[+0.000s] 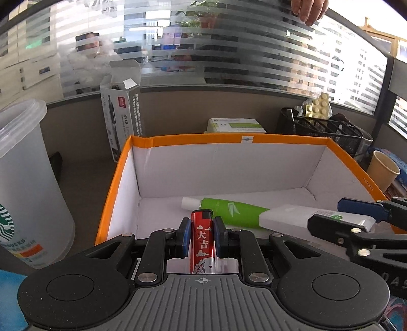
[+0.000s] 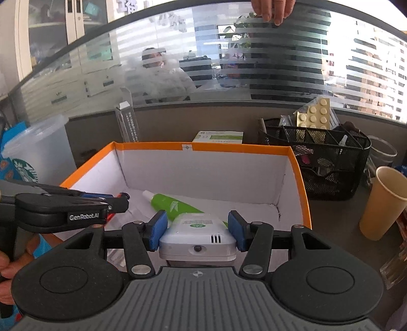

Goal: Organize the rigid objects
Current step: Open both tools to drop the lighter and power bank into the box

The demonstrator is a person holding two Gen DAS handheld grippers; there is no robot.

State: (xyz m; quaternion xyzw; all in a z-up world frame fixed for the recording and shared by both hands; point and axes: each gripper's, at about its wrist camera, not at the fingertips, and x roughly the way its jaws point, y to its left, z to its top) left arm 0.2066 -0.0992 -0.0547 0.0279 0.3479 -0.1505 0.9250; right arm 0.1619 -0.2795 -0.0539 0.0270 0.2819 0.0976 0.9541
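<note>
Desk surface, grey, runs up to a low grey partition topped with frosted striped glass (image 1: 229,51); office workers and city buildings show blurred through it. A hand (image 2: 272,10) rests on the top edge of the glass.

On the desk sits an open cardboard box (image 1: 203,141) with an orange rim and white inside walls. To its left stands a translucent Starbucks tumbler (image 1: 23,183) with a lid, and behind that corner an opened, upright pen carton (image 1: 122,112). Behind the box lies a flat green-and-white packet (image 1: 235,125). To the right stands a black mesh organizer (image 2: 320,163) holding blister packs of pills, and nearer the camera a tan paper cup (image 2: 381,203).

Inside the box, a green tube (image 1: 236,211) with a white cap lies on its side on the white floor.

The left gripper (image 1: 202,236) has its blue-padded fingers pressed against both sides of a red lighter (image 1: 202,239), printed with white Chinese characters and playing cards. The lighter points forward, its black top over the box's near edge.

The right gripper (image 2: 198,230) clamps a white device (image 2: 198,236) with a green label, small vent slots and a round lens-like spot on its near end. The device hangs over the near part of the box, just above the green tube.
</note>
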